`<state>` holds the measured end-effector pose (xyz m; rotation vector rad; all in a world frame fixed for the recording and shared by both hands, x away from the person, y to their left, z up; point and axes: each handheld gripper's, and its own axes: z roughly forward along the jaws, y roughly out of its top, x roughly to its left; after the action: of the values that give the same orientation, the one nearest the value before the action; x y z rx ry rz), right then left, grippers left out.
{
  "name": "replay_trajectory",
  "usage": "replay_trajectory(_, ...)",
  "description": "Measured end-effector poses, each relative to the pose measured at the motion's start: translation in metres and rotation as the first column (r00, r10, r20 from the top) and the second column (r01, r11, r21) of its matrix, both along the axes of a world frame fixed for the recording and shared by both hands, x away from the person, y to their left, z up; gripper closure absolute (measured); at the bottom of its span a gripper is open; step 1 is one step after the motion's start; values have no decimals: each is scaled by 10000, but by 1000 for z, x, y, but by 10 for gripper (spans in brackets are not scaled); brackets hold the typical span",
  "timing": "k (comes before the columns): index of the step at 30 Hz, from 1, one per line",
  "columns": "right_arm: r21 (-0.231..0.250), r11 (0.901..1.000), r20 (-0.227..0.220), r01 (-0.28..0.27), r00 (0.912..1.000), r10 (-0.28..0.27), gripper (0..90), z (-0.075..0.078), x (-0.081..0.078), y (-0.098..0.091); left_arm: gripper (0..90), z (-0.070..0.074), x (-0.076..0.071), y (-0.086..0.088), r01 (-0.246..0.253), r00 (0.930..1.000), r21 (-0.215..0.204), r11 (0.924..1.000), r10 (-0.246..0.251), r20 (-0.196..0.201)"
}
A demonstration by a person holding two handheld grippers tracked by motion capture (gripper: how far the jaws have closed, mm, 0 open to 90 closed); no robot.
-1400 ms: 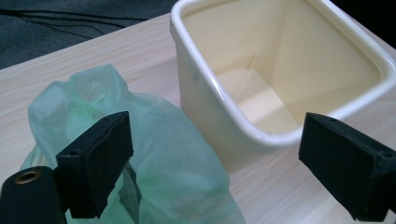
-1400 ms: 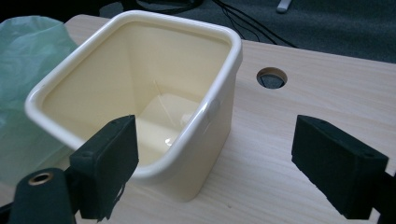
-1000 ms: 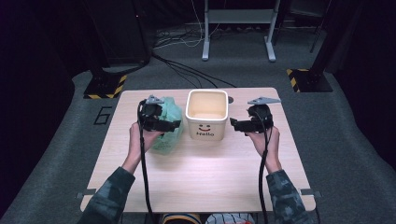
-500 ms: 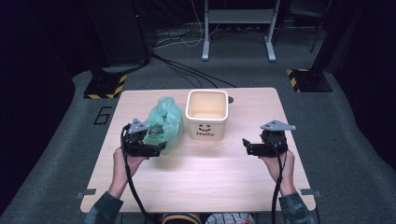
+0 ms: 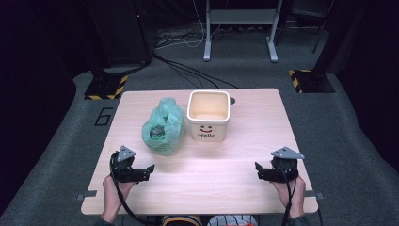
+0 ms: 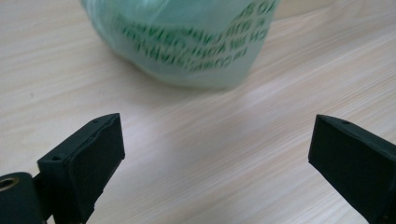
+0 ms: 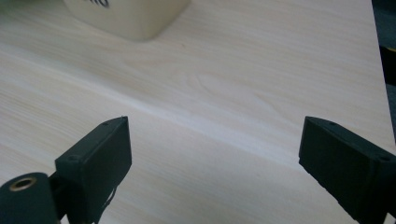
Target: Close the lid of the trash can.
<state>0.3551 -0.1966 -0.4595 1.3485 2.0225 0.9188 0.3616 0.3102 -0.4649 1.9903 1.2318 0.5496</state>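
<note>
A knotted green plastic bag (image 5: 163, 127) with something dark inside sits on the wooden table (image 5: 244, 155), just left of a cream square bin (image 5: 209, 115) printed with a smile and "Hello". In the left gripper view the bag (image 6: 187, 42) lies ahead of the jaws, apart from them. My left gripper (image 5: 149, 170) is open near the front left of the table, nothing between its jaws (image 6: 215, 163). My right gripper (image 5: 258, 170) is open near the front right, empty, with the bin's corner (image 7: 135, 18) far ahead and bare wood between the jaws (image 7: 215, 168).
The table's right edge (image 7: 380, 70) runs close beside the right gripper. Beyond the table lie grey carpet, black cables (image 5: 188, 70), a metal stand's legs (image 5: 240, 28) and yellow-black striped floor plates (image 5: 106, 87).
Both grippers have drawn back from beside the bag and the bin to the front of the table. The bag now stands free beside the bin.
</note>
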Motion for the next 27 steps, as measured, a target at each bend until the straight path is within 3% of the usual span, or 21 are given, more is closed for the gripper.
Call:
replay_trajectory(3,-30,9997,-301,250,9992,-251,67,-18,-1,-8,21,-16,2,7,-284,9994,199,9994,288,-210)
replay_trajectory(8,-658,9944,-685,824,9939,-869,59,-50,0,-22,7,-45,8,16,-464,9953,270,9986,485,-841)
replay_trajectory(11,-929,9900,-741,1063,9908,-1133,45,-63,1,-28,0,-57,10,16,-488,9941,405,9980,524,-948)
replay_trajectory(13,-428,9929,-745,1110,9907,-1139,44,-66,0,-35,0,-62,11,17,-588,9933,354,9976,620,-977)
replay_trajectory(15,-73,9944,-714,1058,9918,-1061,44,-69,-1,-40,0,-66,9,17,-752,9950,355,9965,773,-631)
replay_trajectory(18,253,9952,-1017,949,9906,-919,32,-69,1,-45,0,-66,9,17,-847,9944,377,9957,869,-608)
replay_trajectory(27,227,9946,-1088,1010,9892,-980,3,-70,3,-45,0,-66,9,16,-947,9936,387,9948,969,-587)
